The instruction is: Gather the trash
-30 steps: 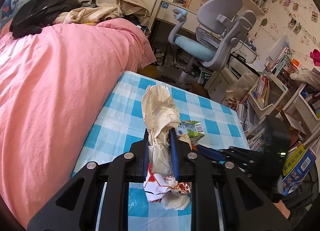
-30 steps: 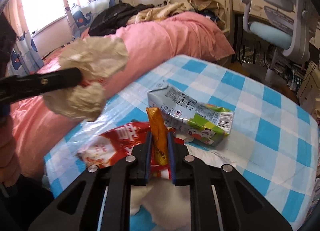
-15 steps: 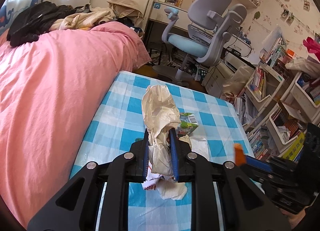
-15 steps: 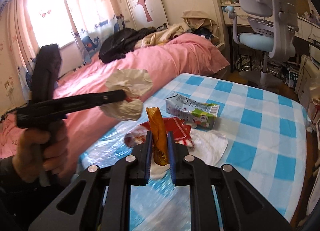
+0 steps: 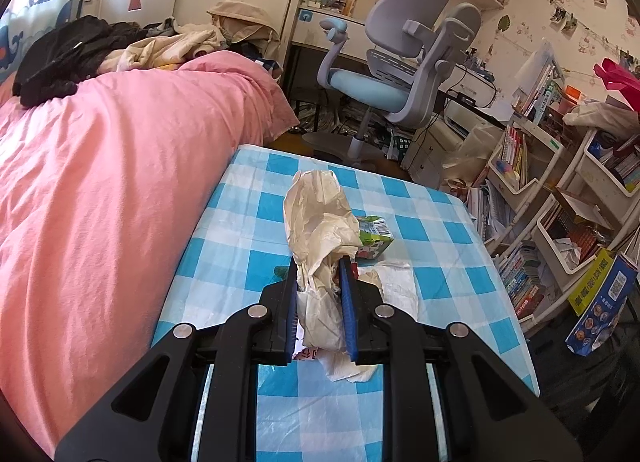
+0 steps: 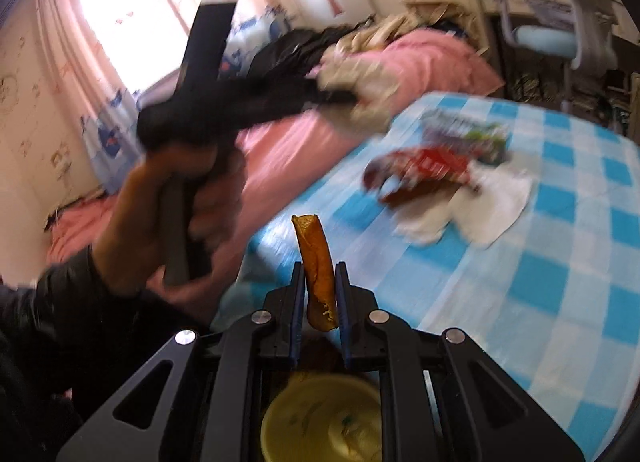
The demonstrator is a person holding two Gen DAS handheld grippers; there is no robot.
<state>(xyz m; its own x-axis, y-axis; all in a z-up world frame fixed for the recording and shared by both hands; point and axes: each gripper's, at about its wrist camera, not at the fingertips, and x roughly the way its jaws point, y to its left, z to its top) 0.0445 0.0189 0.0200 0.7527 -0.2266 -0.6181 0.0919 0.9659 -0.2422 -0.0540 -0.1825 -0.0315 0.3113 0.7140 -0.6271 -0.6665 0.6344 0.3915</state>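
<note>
Left wrist view: left gripper (image 5: 319, 282) fingers (image 5: 289, 302) narrow, clamped on a crumpled cream plastic bag (image 5: 320, 229) that sticks up and forward past the tips, lifted off the table (image 5: 248, 229). Table has a blue-white checked cover. Behind the bag, a green drink carton (image 5: 374, 236) lies flat on the cloth. Just right of the fingers, a white napkin (image 5: 394, 282); a bit of red-printed wrapper (image 5: 306, 353) peeks out under the bag, mostly hidden. Pink bed (image 5: 100, 181) touches the table's left edge, dark and beige clothes piled at its far end. Grey-blue desk chair (image 5: 400, 61) beyond the table; bookshelves (image 5: 540, 201) to the right.

Right wrist view, motion-blurred: right gripper (image 6: 319, 282) fingers (image 6: 296, 302) narrow, pinching an orange-brown wrapper strip (image 6: 316, 262) that stands upright between them. Gripper sits off the near-left corner of the table (image 6: 560, 282), over a yellow bin (image 6: 320, 422) seen directly below through the frame. Left hand (image 6: 160, 213) holds the other gripper (image 6: 248, 101) up at left, bag (image 6: 360, 89) in its tip above the bed edge. On the table, well apart from the right gripper: red wrapper (image 6: 424, 165), napkin (image 6: 480, 213) under it, carton (image 6: 468, 133) behind, all blurred.
</note>
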